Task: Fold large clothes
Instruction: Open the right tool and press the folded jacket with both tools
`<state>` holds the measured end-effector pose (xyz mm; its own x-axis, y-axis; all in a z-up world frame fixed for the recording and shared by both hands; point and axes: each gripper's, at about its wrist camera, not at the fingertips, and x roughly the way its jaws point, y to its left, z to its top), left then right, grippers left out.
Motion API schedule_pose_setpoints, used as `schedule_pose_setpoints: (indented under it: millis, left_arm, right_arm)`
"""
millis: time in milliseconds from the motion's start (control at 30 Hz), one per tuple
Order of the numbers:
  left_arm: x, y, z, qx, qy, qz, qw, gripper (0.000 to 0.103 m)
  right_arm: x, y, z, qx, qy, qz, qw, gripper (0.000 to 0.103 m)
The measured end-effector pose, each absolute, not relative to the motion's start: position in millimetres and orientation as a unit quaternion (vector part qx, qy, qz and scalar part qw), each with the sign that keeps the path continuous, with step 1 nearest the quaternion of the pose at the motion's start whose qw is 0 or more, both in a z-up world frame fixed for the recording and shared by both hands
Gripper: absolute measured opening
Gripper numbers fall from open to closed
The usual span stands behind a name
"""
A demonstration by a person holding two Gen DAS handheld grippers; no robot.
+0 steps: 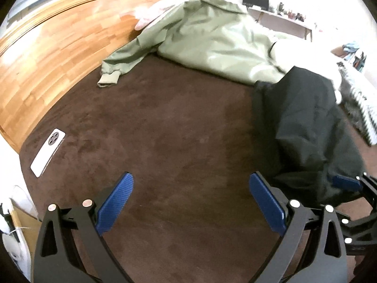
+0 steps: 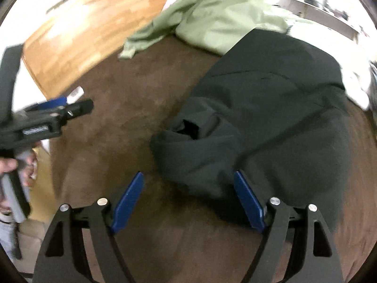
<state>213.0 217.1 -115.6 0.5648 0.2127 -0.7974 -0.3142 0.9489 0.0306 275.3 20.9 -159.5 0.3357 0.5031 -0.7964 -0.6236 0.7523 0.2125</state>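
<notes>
With both the left gripper [image 1: 190,202] and right gripper [image 2: 188,200] wide open and empty above the brown carpet [image 1: 165,129], we judge the rumpled dark garment [image 2: 271,118] soft, limp and best pinched at its near hem.

Spread right hand-held gripper [image 2: 188,200] beside crumpled dark garment [image 2: 271,118].

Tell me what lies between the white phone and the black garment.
Only bare brown carpet between the phone and the black garment, seen in the left wrist view.
</notes>
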Motion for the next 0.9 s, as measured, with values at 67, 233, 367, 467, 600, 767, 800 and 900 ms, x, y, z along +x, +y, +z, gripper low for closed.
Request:
schedule_pose_setpoints:
  millis: [67, 233, 367, 467, 600, 767, 800, 900]
  left_arm:
    - [211, 210, -106, -0.062, 0.433, 0.127, 0.89, 0.096]
    - [217, 184, -94, -0.072, 0.421, 0.078, 0.901, 0.097]
    - [231, 157, -92, -0.078, 0.414, 0.034, 0.906, 0.096]
    - [243, 132, -90, -0.076, 0.406, 0.004, 0.911, 0.097]
    - [261, 89, -89, -0.048, 0.399, -0.043, 0.915, 0.097]
    - [280, 48, -99, -0.026, 0.39, -0.093, 0.916, 0.097]
    - [283, 43, -103, -0.026, 0.39, -0.098, 0.915, 0.097]
    - [293, 39, -118, -0.028, 0.395, -0.1, 0.913, 0.097]
  right_arm:
    - [268, 0, -144, -0.051, 0.453, 0.332, 0.826, 0.079]
    - [270, -39, -131, -0.038, 0.448, 0.287, 0.846, 0.08]
    - [283, -65, -126, -0.022, 0.436, 0.246, 0.865, 0.08]
    - [295, -82, -121, -0.006, 0.43, 0.223, 0.875, 0.08]
    - [316, -97, -109, -0.015, 0.422, 0.189, 0.887, 0.08]
    - [349, -113, -95, 0.002, 0.413, 0.195, 0.89, 0.08]
    - [356, -111, -94, 0.0, 0.413, 0.198, 0.889, 0.08]
    - [382, -98, -99, 0.023, 0.417, 0.23, 0.879, 0.08]
